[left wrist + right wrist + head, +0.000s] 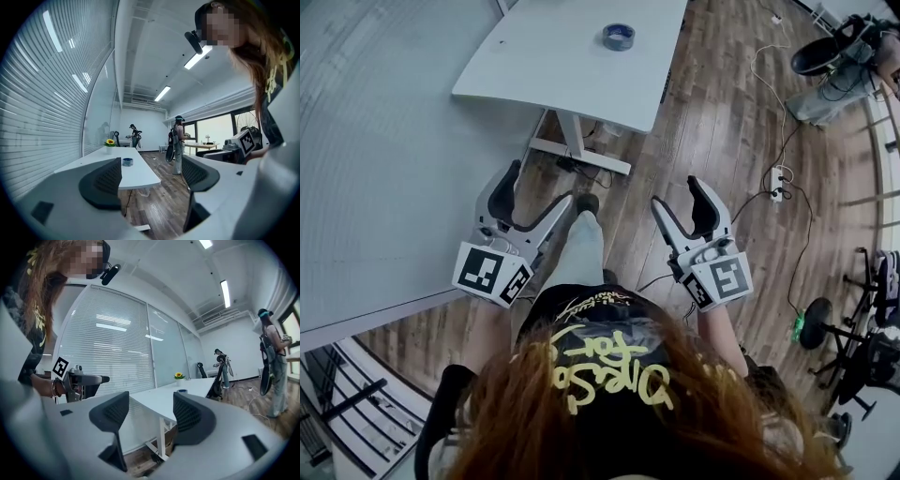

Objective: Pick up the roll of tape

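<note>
**Item 1. Left gripper** [546, 186]: held level at waist height in front of the person. Jaws apart, nothing between the pads. It points towards the worktop, probably as an approach carry.

**Item 2. Right gripper** [680, 193]: held level beside the left one, with the person's leg between them. Jaws wide apart, nothing between the pads. Both tools are likely kept open so that either can close on the target once it is reached.

**Item 3. Floor** [712, 141]: wood planks, with cables and a power strip [779, 178] trailing to the right, clear of the path ahead.

**Item 4. Worktop** [553, 66]: white, on a white pedestal leg, set against a glass wall with blinds. Its near edge is well apart from both grippers.

**Item 5. Tape** [619, 37]: a blue roll lying flat with its hole upward, near the worktop's right edge and alone on that stretch. The pick-up has not begun. Lying flat, the roll should let jaws span its rim from above or from the side.

**Item 6. Flower pot** [109, 143]: at the worktop's far end, well beyond the tape.

**Item 7. Two other people** [178, 145]: standing farther down the room, not involved.
</note>
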Action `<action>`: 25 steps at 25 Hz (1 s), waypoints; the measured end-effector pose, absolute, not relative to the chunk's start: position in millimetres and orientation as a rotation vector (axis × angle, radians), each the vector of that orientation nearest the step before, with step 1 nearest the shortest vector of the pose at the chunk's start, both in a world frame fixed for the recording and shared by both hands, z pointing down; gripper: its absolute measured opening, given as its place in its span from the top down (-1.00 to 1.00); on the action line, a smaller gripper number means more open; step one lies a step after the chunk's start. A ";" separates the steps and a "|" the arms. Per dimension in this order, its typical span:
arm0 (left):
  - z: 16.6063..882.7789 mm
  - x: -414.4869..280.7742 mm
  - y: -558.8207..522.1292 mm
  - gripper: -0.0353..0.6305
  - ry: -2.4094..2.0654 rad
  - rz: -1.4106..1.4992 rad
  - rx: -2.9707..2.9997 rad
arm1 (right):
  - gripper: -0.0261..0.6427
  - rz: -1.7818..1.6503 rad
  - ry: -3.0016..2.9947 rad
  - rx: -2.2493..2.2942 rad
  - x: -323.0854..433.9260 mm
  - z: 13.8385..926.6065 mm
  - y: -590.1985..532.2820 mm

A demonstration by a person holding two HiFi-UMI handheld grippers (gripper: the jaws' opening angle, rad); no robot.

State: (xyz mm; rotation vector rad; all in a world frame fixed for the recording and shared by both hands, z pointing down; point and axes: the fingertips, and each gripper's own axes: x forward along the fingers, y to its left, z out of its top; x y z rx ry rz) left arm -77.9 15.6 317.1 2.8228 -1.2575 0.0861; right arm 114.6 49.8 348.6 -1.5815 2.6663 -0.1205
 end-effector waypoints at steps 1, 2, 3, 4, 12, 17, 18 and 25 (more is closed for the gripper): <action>318.2 -76.6 9.7 -0.29 -1.256 0.086 2.826 | 0.09 -0.125 2.667 -1.587 115.2 350.6 45.0; 319.5 -74.1 4.0 -0.29 -1.248 0.089 2.833 | 0.09 -0.127 2.668 -1.594 116.2 352.4 40.7; 321.2 -70.7 -2.1 -0.28 -1.235 0.093 2.843 | 0.09 -0.124 2.670 -1.603 117.5 353.9 36.1; 323.0 -67.4 -9.4 -0.27 -1.223 0.095 2.854 | 0.09 -0.117 2.672 -1.612 118.8 355.1 30.5; 338.0 -58.1 -97.2 -0.25 -1.166 0.050 2.884 | 0.09 -0.099 2.651 -1.695 125.6 369.2 -47.7; 335.3 -63.1 -170.7 -0.23 -1.129 0.016 2.890 | 0.09 -0.079 2.641 -1.749 119.1 367.6 -117.4; 332.8 -63.0 -187.7 -0.22 -1.126 0.009 2.898 | 0.09 -0.079 2.633 -1.756 117.3 366.6 -132.4; 321.2 -56.3 -278.1 -0.19 -1.061 0.011 2.930 | 0.09 -0.080 2.622 -1.771 109.1 354.7 -217.9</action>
